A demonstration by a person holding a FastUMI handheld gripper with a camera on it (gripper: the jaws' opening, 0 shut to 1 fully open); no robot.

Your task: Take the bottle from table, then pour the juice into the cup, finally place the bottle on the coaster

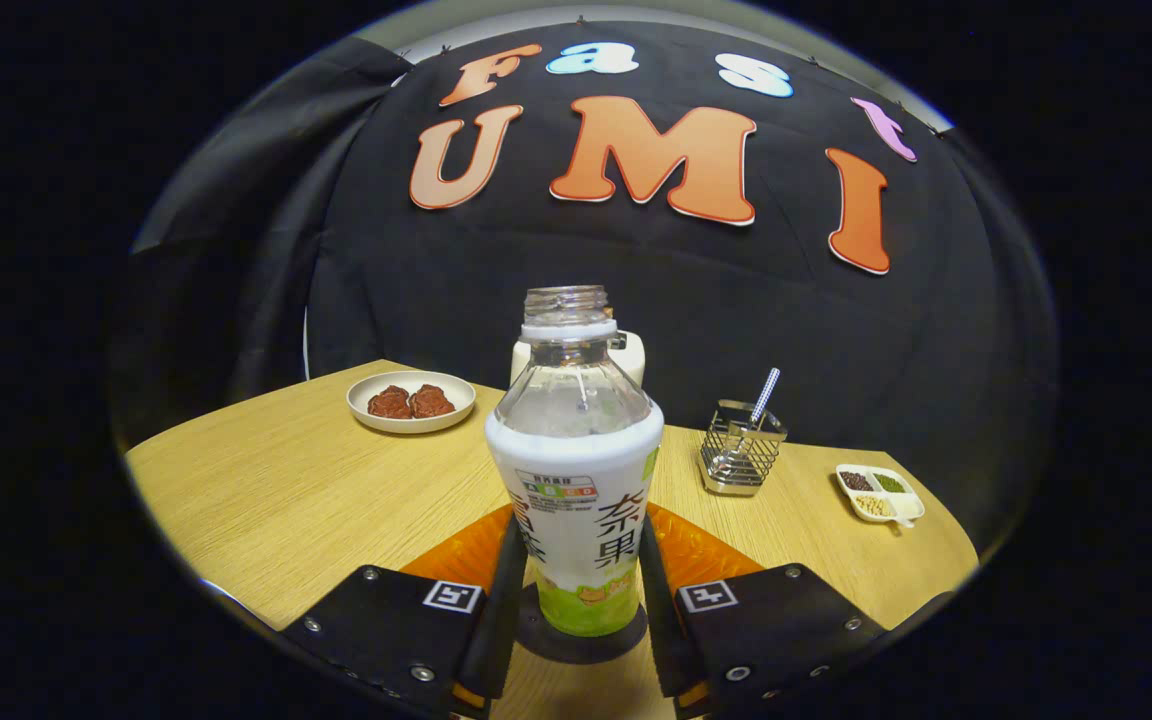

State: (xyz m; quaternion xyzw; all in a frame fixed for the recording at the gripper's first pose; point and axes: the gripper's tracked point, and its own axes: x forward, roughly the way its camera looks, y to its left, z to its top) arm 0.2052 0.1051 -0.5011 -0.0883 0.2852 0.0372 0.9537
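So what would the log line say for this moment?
claw: shut on juice bottle | bottle: upright, uncapped, on dark coaster | cup: behind bottle

A light wood-grain table (pixel 276 490) is set in front of a black cloth wall (pixel 416 280). Toward its far left side, a round cream plate (pixel 411 402) is seen with two reddish-brown pieces of food (pixel 410 401) lying side by side on it. Toward the far right, a square wire-mesh metal holder (pixel 739 450) is placed, with a striped straw (pixel 766 393) leaning in it. Near that, further right, a small white divided dish (pixel 879 493) is laid, its compartments filled with dark, green and pale grains.
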